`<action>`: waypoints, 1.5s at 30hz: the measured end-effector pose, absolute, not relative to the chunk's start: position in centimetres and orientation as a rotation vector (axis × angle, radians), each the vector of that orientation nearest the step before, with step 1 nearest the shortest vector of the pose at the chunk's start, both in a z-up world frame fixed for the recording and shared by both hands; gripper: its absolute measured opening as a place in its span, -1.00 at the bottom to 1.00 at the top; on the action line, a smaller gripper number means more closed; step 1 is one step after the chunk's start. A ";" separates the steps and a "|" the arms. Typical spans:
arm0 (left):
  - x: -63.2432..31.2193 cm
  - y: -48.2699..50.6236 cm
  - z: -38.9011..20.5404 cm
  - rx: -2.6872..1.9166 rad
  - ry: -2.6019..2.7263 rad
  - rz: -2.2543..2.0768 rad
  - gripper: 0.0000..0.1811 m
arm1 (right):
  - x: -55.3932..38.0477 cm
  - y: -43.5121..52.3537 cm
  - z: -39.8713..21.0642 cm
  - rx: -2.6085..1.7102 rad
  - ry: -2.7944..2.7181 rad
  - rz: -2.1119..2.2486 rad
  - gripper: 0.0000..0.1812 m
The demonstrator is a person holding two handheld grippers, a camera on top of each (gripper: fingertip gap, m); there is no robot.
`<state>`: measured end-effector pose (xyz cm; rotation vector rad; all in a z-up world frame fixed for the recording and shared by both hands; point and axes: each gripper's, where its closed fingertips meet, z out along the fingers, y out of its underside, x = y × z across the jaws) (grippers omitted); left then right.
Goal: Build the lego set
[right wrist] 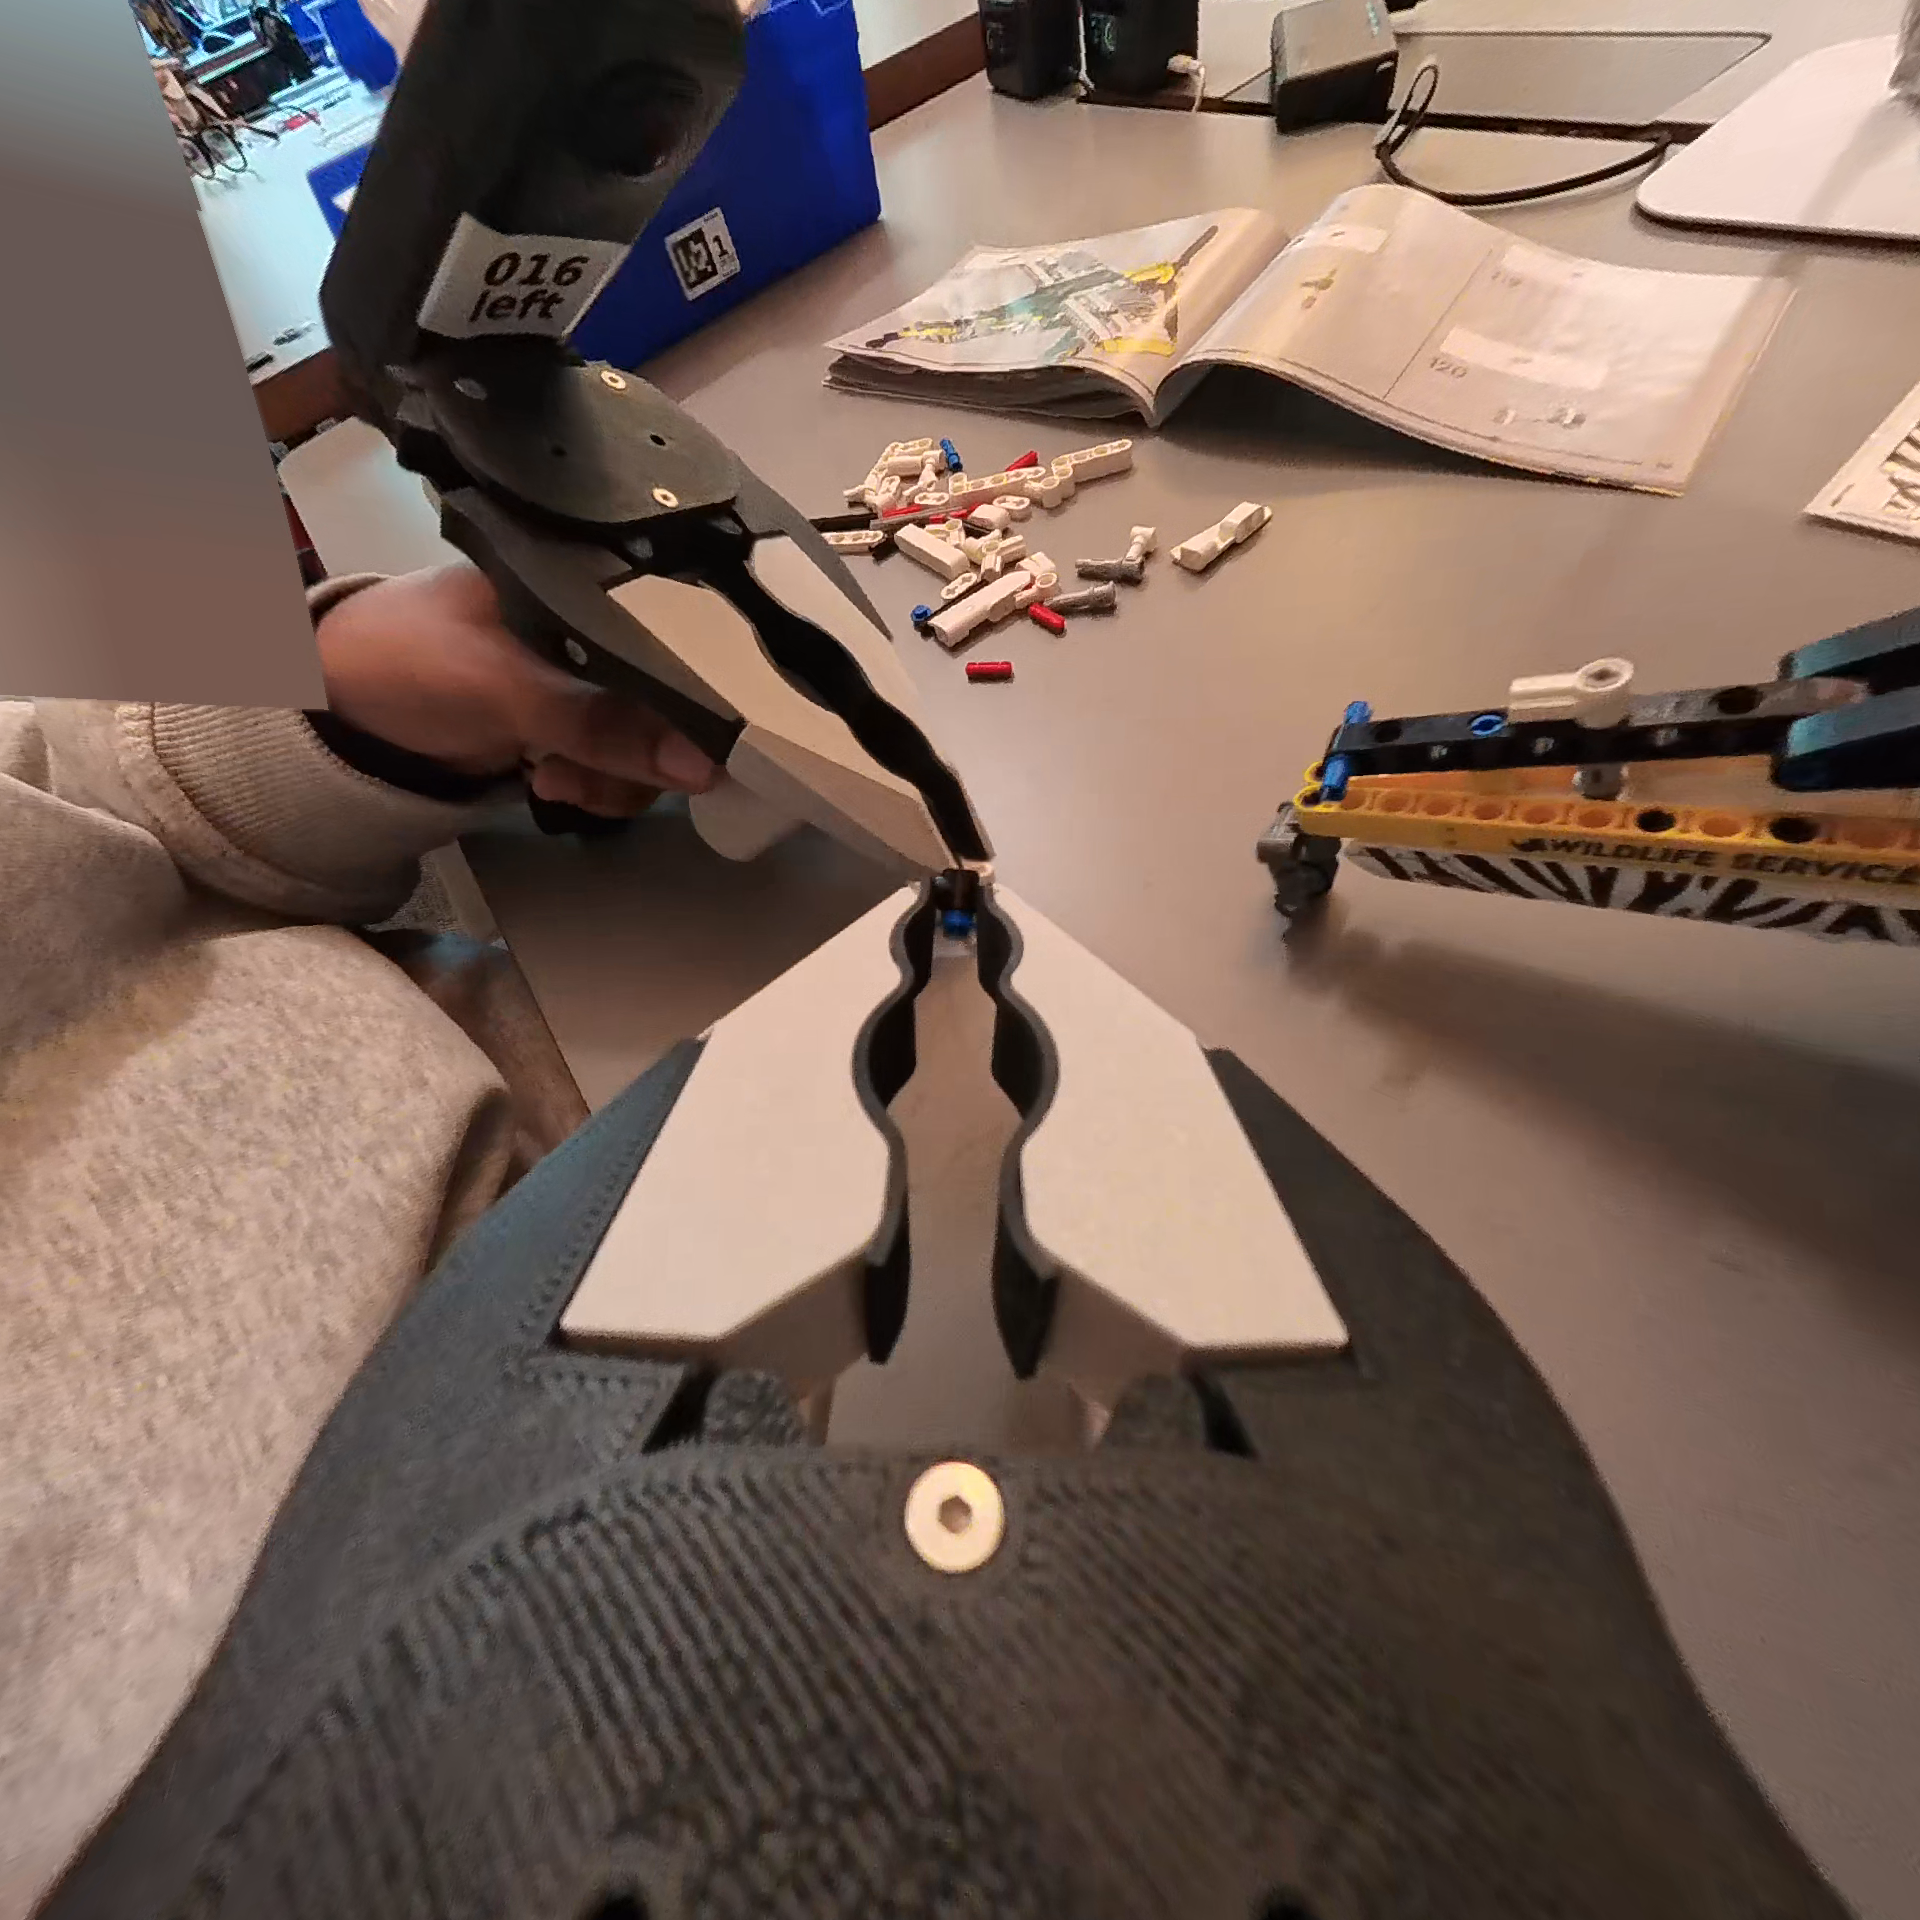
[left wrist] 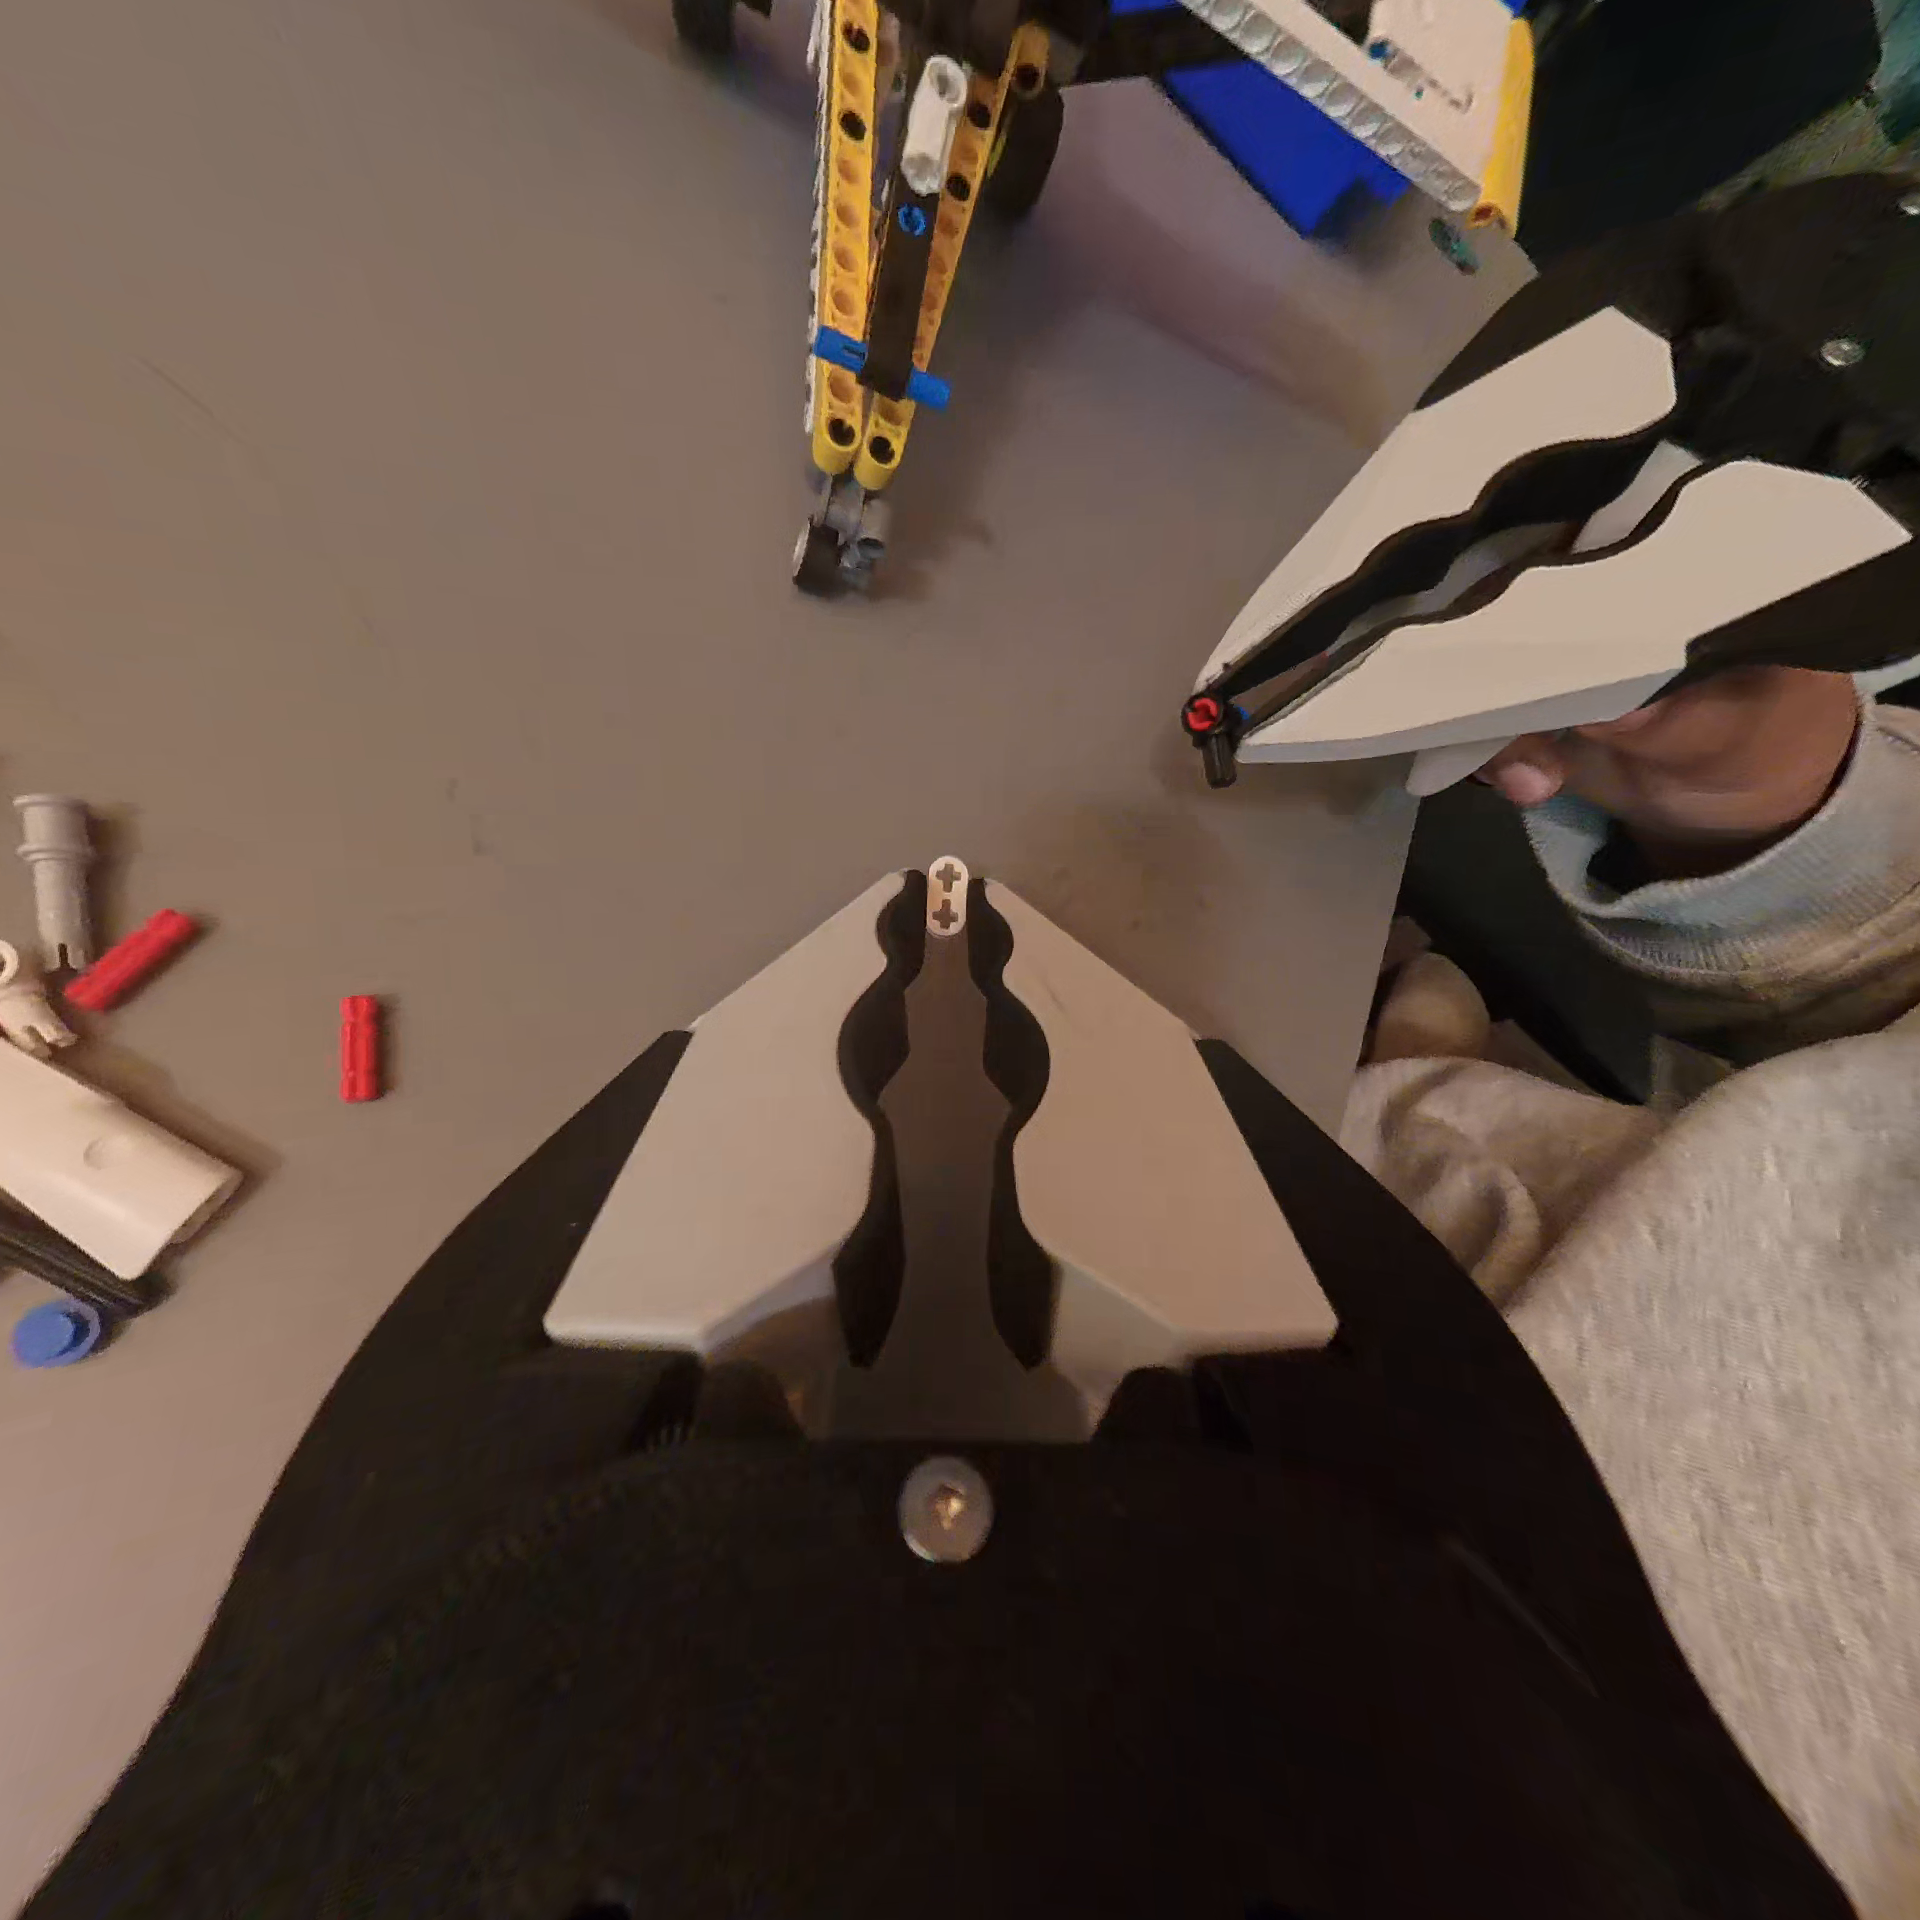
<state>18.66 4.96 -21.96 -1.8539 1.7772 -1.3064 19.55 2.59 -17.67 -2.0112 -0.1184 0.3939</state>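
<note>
My left gripper (left wrist: 947,891) is shut on a small white two-hole link (left wrist: 947,898), held above the grey table near its front edge. My right gripper (right wrist: 956,902) is shut on a small black connector with a blue pin (right wrist: 954,906); in the left wrist view that piece shows a red axle end (left wrist: 1205,717) at the right gripper's tip (left wrist: 1216,722). In the right wrist view the left gripper (right wrist: 961,854) points down with its tip just above my right gripper's tip. The yellow and black lego model (left wrist: 883,260) lies farther back; it also shows in the right wrist view (right wrist: 1621,800).
Loose lego parts lie at the table's left: red axles (left wrist: 360,1047), a grey pin (left wrist: 54,878), a white panel (left wrist: 94,1164). In the right wrist view a pile of white parts (right wrist: 987,530), an open instruction booklet (right wrist: 1330,322) and a blue bin (right wrist: 748,177) sit farther back. A person's grey sleeve (left wrist: 1714,1351) is at the right. The grippers' ends are close to 5 cm from one another.
</note>
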 end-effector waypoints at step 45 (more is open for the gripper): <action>16.2 0.7 -14.1 -1.541 1.661 -2.268 -0.98 | 16.3 1.2 -14.0 -1.734 -0.484 0.388 -0.94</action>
